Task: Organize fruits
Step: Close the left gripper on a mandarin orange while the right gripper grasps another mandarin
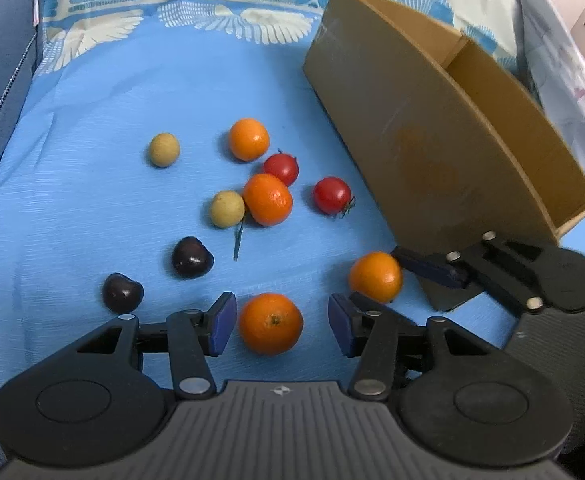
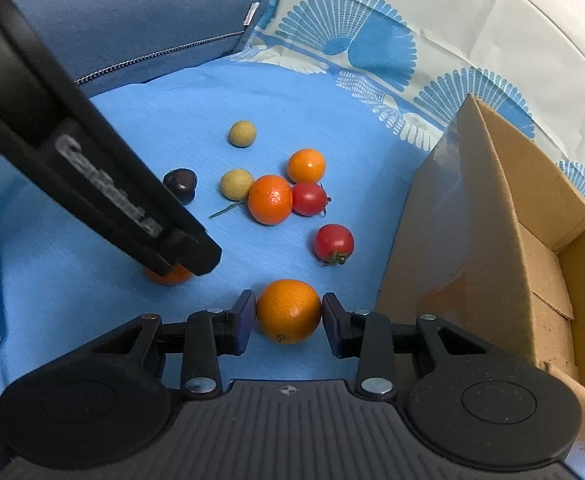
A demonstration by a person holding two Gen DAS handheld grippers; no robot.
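Fruits lie on a blue cloth. In the left wrist view my left gripper is open, its pads on either side of an orange with gaps on both sides. Ahead lie more oranges, red tomatoes, tan longans and dark cherries. In the right wrist view my right gripper stands around another orange, pads touching or nearly touching it. That orange and the right gripper's fingers show in the left view.
An open cardboard box stands on the right, close to my right gripper; it also shows in the right wrist view. A blue cushion lies at the left back. The left gripper's body crosses the right view.
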